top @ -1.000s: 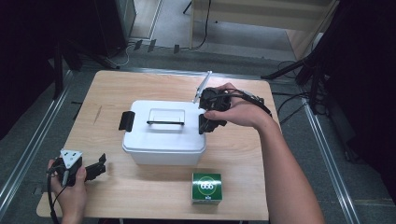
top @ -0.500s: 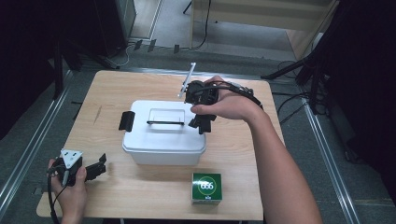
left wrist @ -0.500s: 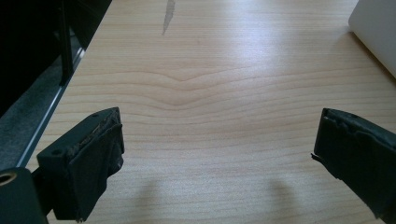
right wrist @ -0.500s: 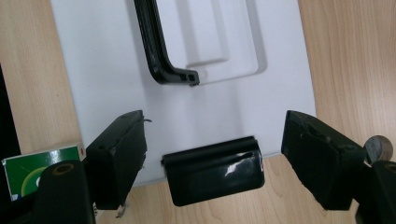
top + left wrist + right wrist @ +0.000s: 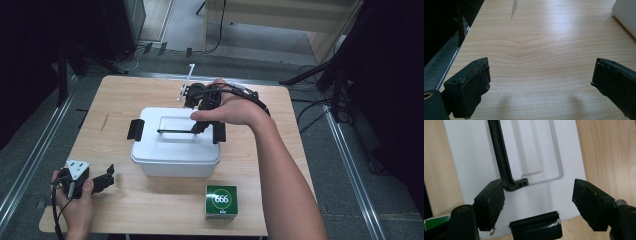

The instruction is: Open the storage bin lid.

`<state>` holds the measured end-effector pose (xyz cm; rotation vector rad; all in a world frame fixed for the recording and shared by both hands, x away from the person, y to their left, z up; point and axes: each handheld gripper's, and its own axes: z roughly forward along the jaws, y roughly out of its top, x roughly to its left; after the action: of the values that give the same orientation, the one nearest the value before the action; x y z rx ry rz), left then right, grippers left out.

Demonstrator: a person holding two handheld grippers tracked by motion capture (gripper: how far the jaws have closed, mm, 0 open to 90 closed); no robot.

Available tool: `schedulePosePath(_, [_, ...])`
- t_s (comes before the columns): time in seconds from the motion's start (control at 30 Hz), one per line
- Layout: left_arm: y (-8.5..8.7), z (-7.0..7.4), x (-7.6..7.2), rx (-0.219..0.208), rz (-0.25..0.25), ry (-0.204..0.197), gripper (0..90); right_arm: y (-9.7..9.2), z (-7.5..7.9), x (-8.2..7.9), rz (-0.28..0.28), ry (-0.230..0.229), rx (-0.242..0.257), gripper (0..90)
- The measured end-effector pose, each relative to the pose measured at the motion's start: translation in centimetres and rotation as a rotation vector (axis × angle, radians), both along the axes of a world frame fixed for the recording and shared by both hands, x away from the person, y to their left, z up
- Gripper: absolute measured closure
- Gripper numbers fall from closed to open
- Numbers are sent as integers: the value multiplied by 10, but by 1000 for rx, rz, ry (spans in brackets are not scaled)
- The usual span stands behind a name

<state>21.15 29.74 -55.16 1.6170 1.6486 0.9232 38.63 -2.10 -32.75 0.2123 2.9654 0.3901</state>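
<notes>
A white lidded box (image 5: 175, 152) stands mid-table with black latches on its left (image 5: 135, 129) and right (image 5: 219, 133) ends. A thin black handle (image 5: 175, 131) lies on the lid. My right gripper (image 5: 202, 120) hovers over the lid's right part, open. In the right gripper view its jaws (image 5: 539, 191) have just been closing a little and straddle bare lid (image 5: 539, 152). One fingertip (image 5: 491, 200) sits right beside the handle's hinged end (image 5: 514, 184), and the latch (image 5: 535, 226) is below. My left gripper (image 5: 106, 181) rests open at the front left, with bare wood between its jaws (image 5: 539, 72).
A green carton marked 666 (image 5: 221, 201) sits near the table's front edge, right of centre. The box's corner (image 5: 626, 15) shows far off in the left gripper view. Metal rails and cables run along the floor at both table sides.
My right hand has moved left from the box's right end, over the right latch, to above the lid near the handle. The left hand has stayed in place.
</notes>
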Motion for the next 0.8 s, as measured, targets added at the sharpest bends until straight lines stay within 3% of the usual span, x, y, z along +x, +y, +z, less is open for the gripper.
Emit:
schedulePosePath(0.1, [0,0,0,-2,-4,-2,24,5,-5,0,11,-2,-20,248])
schedulePosePath(0.17, [0,0,0,-3,-3,3,24,10,-6,-1,1,-30,-15,333])
schedulePosePath(0.27, [0,0,0,-5,-3,3,24,16,-6,0,-20,-61,-19,382])
schedulePosePath(0.37, [1,0,0,-9,-6,3,24,20,-3,-1,1,-78,-25,424])
schedulePosePath(0.53, [0,0,0,-6,-8,7,24,22,2,1,18,-73,2,450])
schedulePosePath(0.67, [1,0,0,-8,-10,10,24,23,1,5,14,-74,-12,459])
schedulePosePath(0.8, [1,0,0,-11,-11,8,24,28,-5,4,47,-48,-29,478])
